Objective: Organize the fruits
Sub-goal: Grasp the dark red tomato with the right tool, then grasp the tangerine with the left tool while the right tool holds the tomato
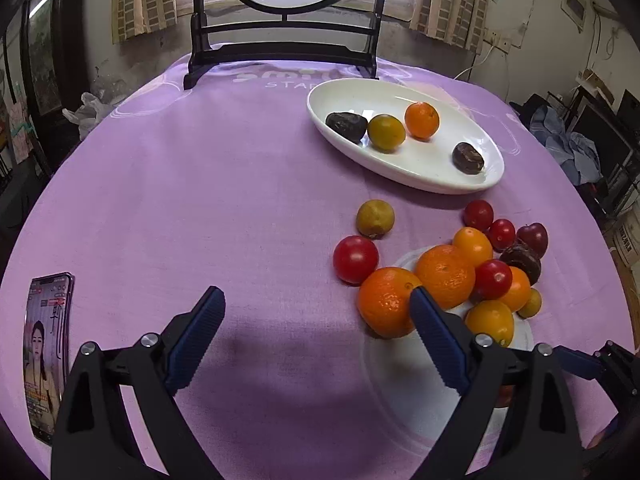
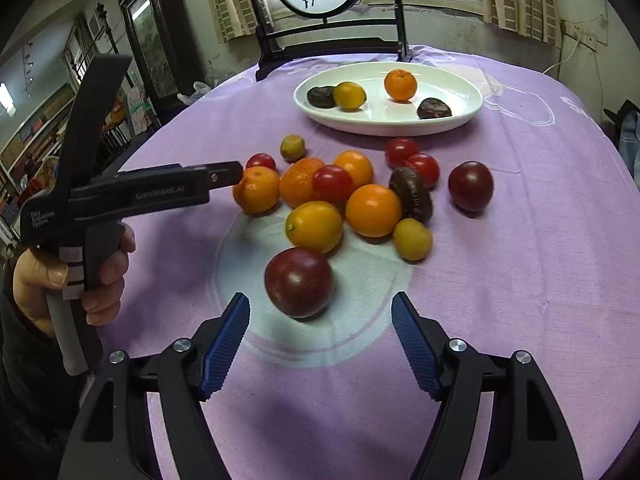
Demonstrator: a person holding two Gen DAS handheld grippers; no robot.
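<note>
A pile of loose fruit lies on the purple tablecloth: oranges [image 1: 386, 300], red tomatoes [image 1: 355, 259], yellow fruits and dark ones. A white oval plate [image 1: 440, 176] at the back holds an orange [image 1: 421, 120], a yellow-green fruit [image 1: 386, 132] and two dark fruits [image 1: 346, 126]. My left gripper [image 1: 316, 300] is open and empty, its right finger just before the nearest orange. My right gripper [image 2: 320, 306] is open and empty, with a dark red plum [image 2: 299, 282] just beyond its fingertips. The plate also shows in the right wrist view [image 2: 460, 120].
A phone [image 1: 46, 356] with a lit screen lies at the table's left edge. A black wooden stand [image 1: 280, 52] with a round painted screen stands at the back of the table. The left gripper's body and the hand holding it [image 2: 132, 196] show left of the pile.
</note>
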